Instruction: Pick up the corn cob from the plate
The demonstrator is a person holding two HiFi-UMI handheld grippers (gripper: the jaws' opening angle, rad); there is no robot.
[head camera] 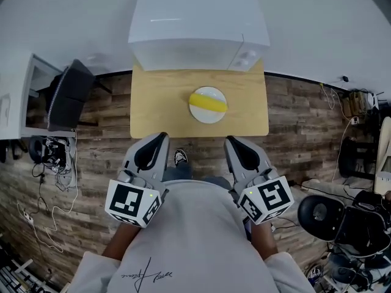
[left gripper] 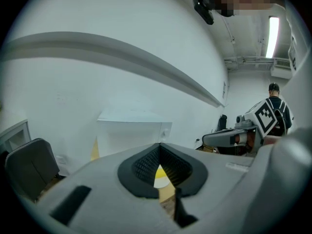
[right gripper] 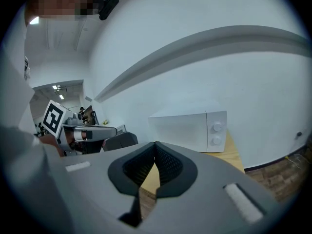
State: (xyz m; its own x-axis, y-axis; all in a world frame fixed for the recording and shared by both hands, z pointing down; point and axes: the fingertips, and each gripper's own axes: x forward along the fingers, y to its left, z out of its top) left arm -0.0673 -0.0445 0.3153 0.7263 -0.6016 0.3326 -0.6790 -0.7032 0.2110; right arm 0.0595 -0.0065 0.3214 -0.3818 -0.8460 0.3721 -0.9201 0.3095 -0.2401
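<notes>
Corn cob (head camera: 208, 103) lies on white plate (head camera: 208, 116) mid wooden table (head camera: 153, 108), microwave (head camera: 198, 26) behind it. Head view: both claws hang short of the table's near edge. Cob is ahead and to the right of left gripper (head camera: 160, 137), ahead and slightly left of right gripper (head camera: 231, 140). Right looks nearer. Cob's long axis runs side to side, crosswise to both claws' pointing line. Left gripper view: left gripper (left gripper: 159, 145) jaws pressed together at the tips, nothing pinched. A sliver of yellow cob (left gripper: 160, 170) and plate (left gripper: 161, 182) shows through the gap below the tips, so it lies dead ahead, well apart. Right gripper view: right gripper (right gripper: 155, 144) jaws pressed together, empty. Microwave (right gripper: 190, 129) is ahead-right, table (right gripper: 233, 155) beyond. Cob not visible here. Likely reach: forward, jaws spread across the cob's width.
</notes>
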